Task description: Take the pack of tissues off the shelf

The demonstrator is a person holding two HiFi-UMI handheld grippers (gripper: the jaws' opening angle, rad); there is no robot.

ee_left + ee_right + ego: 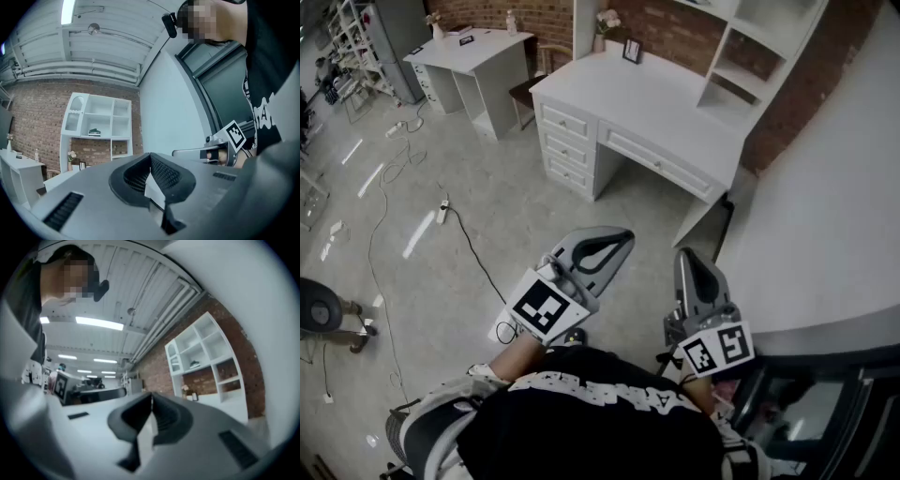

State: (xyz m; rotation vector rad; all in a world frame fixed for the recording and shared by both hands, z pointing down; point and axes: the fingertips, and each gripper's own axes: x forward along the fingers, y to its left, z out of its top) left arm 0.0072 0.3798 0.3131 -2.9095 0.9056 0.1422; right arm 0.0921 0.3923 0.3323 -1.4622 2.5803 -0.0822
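The left gripper (150, 158) is clenched: in the left gripper view its two dark ribbed pads (165, 174) meet tip to tip with nothing between them, and it touches nothing. The right gripper (151, 398) is likewise shut tight and empty, its jaws pressed together along their whole length. In the head view both are held low and close against the person's black shirt (581, 422), side by side and near each other, marker cubes toward the body and closed tips pointing out over the grey floor (469, 216) toward the white desk (675, 112). The white shelf unit (101, 122) stands on the far end of that desk against the brick wall (37, 117), well ahead of both grippers and above the level of their tips. It lies ahead and to the left of the left gripper's tips and ahead and to the right of the right gripper's. The pack of tissues (94, 131) is a small dark-and-white shape, too small to make out in detail. It lies in the middle compartment of the shelf unit's lower row, well apart from either gripper and untouched. Beyond the left gripper's right side, its own view shows the right gripper's marker cube level with it.
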